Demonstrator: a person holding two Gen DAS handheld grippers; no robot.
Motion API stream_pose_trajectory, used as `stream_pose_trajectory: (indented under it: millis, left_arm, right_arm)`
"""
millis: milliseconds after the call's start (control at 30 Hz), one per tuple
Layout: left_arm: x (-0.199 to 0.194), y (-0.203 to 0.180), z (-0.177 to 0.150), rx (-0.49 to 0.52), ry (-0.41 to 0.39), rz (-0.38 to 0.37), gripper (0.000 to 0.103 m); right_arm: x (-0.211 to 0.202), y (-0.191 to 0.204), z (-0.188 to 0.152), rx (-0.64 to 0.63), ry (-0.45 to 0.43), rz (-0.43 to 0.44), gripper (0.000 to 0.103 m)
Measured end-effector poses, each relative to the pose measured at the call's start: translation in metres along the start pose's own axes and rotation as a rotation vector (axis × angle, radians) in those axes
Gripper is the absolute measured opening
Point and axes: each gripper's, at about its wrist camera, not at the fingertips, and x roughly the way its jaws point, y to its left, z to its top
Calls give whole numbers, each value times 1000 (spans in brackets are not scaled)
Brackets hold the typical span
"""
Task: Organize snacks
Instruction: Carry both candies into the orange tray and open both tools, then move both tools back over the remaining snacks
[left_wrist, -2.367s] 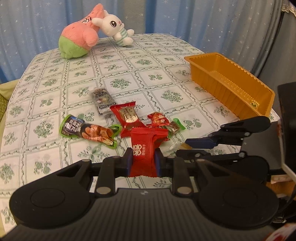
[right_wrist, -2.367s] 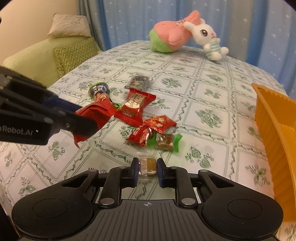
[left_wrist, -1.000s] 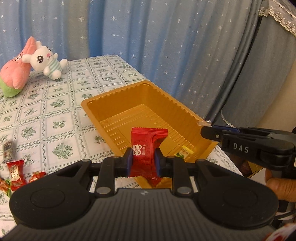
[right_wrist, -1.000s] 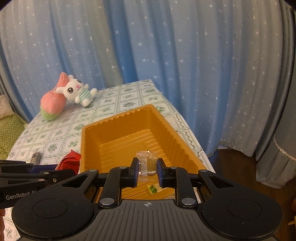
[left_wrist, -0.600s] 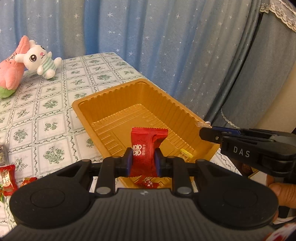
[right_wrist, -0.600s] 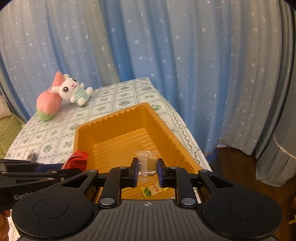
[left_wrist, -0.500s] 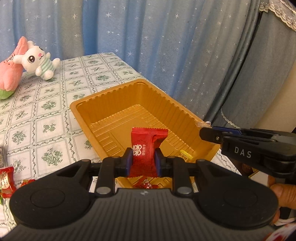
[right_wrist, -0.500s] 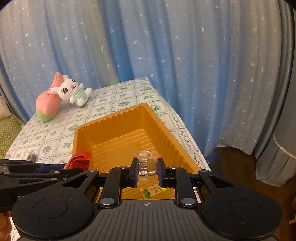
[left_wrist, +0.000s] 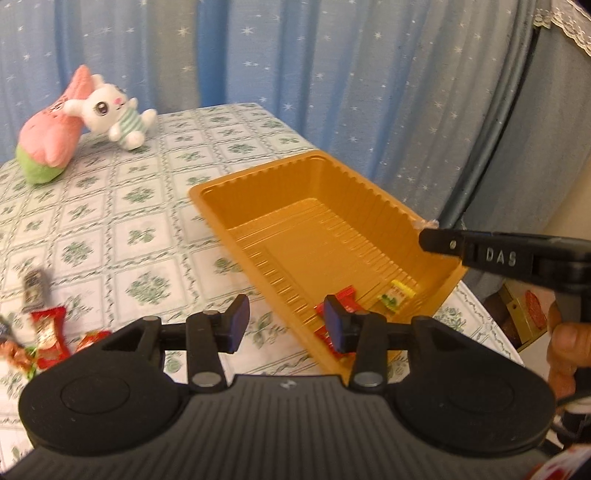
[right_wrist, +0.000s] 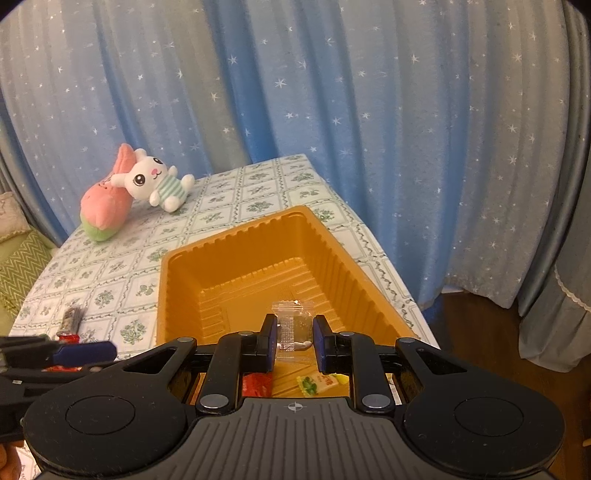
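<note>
An orange plastic tray (left_wrist: 373, 206) stands at the table's right edge; it also shows in the right wrist view (right_wrist: 251, 240). My left gripper (left_wrist: 284, 325) is open and empty, just left of the tray's near end. A red snack packet (left_wrist: 341, 295) and a small yellow-green packet (left_wrist: 397, 299) lie in the tray's near end. My right gripper (right_wrist: 294, 341) is shut on a small clear packet (right_wrist: 293, 323), held above the tray's near end. Below it lie the red packet (right_wrist: 256, 384) and the yellow-green packet (right_wrist: 317, 382).
Several loose snack packets (left_wrist: 44, 328) lie on the patterned tablecloth (left_wrist: 110, 206) at the left. A pink plush (left_wrist: 48, 140) and a white bunny plush (left_wrist: 114, 114) sit at the far side. Blue starred curtains hang behind. The right gripper's finger (left_wrist: 480, 251) reaches over the tray's right wall.
My left gripper has opened and let go of the red packet, which now lies in the tray, and has swung left. My right gripper still holds the clear packet over the tray.
</note>
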Motion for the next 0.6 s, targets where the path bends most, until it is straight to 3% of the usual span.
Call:
stream_pose_trajectory:
  millis: [200,267,300,600]
  left_arm:
    - [-12,14,-9,-22,6,21,48]
    - [-17,19,-13,-28,7,23,51]
    - [-20,21,-16,-34,9,27,51]
    - [-48,41,-41,-78,10,63,58]
  right_arm:
    - [5,0,6,50,-11,67,25]
    - [5,-2,7,75,-17,74,48]
    - [2,-3,7,83,-26,73,51]
    - [-25,1,-3,113,-21,22,53]
